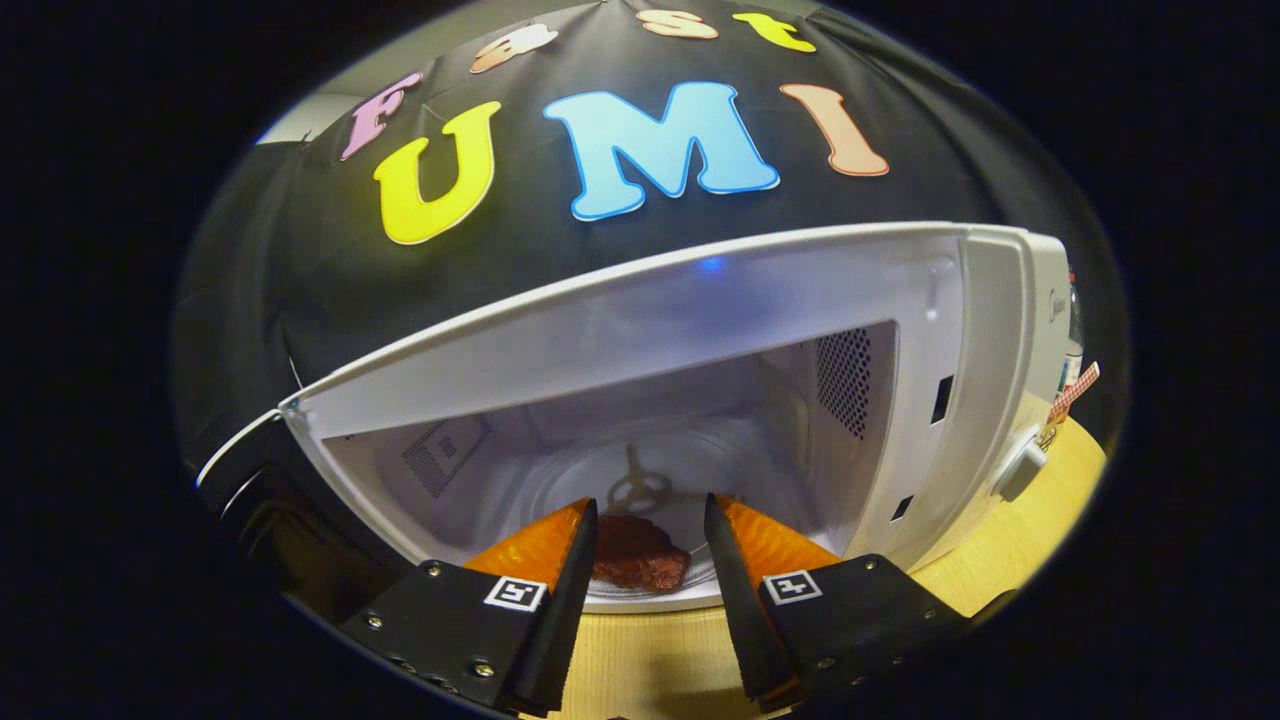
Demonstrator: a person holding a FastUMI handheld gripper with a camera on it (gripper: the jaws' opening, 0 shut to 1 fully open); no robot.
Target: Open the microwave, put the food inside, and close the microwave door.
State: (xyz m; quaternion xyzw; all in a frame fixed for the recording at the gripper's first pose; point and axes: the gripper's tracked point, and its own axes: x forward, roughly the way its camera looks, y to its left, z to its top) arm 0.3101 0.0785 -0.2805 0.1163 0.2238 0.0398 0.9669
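Two fingers of gripper (650,520) stood apart, pressing on nothing. Food (640,555), dark brownish lump, lay between fingertips and just ahead, on floor near front edge of microwave (760,300) cavity. Microwave door (240,450) hung open left of fingers. Round turntable hub (637,490) sat beyond food. Wooden table (650,650) ran beneath fingers.
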